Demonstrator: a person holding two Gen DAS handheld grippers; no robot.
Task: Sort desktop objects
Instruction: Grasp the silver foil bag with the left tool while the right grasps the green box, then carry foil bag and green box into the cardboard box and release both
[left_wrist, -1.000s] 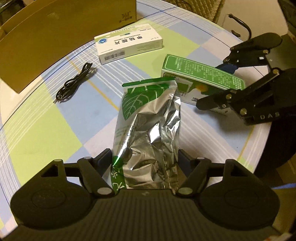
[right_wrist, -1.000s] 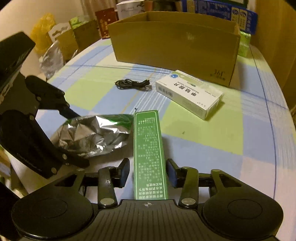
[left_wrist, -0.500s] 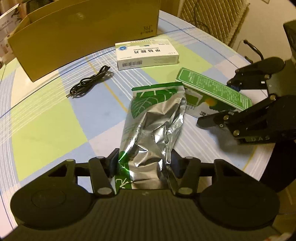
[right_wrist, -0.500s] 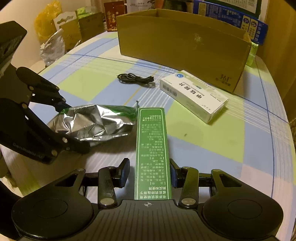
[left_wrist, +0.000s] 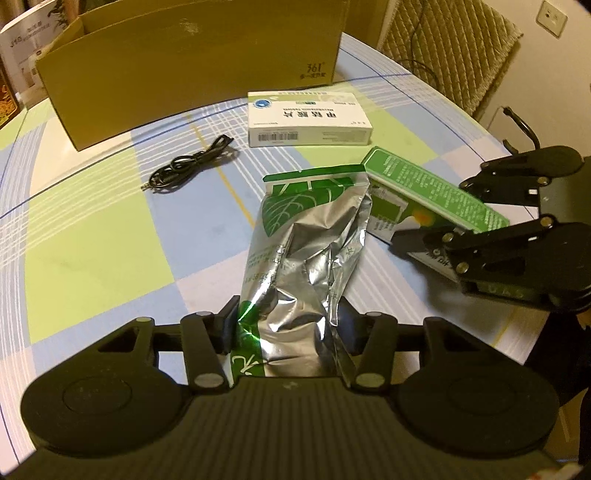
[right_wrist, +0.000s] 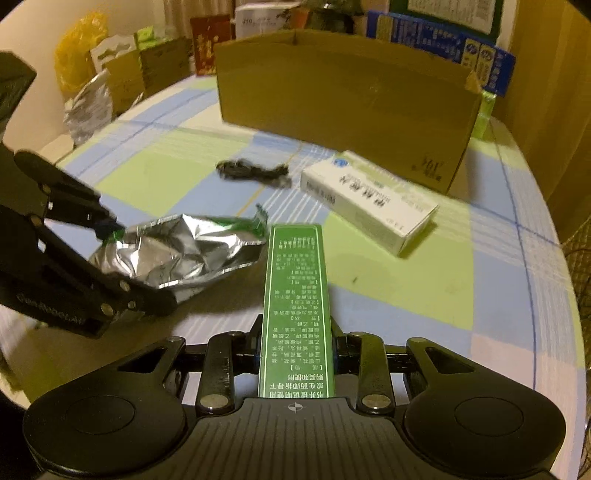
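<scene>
Closer now, cardboard box (left_wrist: 192, 70) marked "361°"

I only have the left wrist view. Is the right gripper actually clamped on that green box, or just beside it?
Observer: Clamped. In the right wrist view both fingers of the right gripper press the long sides of the green box.
Operator: What's behind the cardboard box?
Observer: Blue printed cartons stand behind the cardboard box, at its right end.
Operator: Anything off the table's left side?
Observer: A yellow plastic bag and a crumpled silver bag sit beyond that edge.
</scene>
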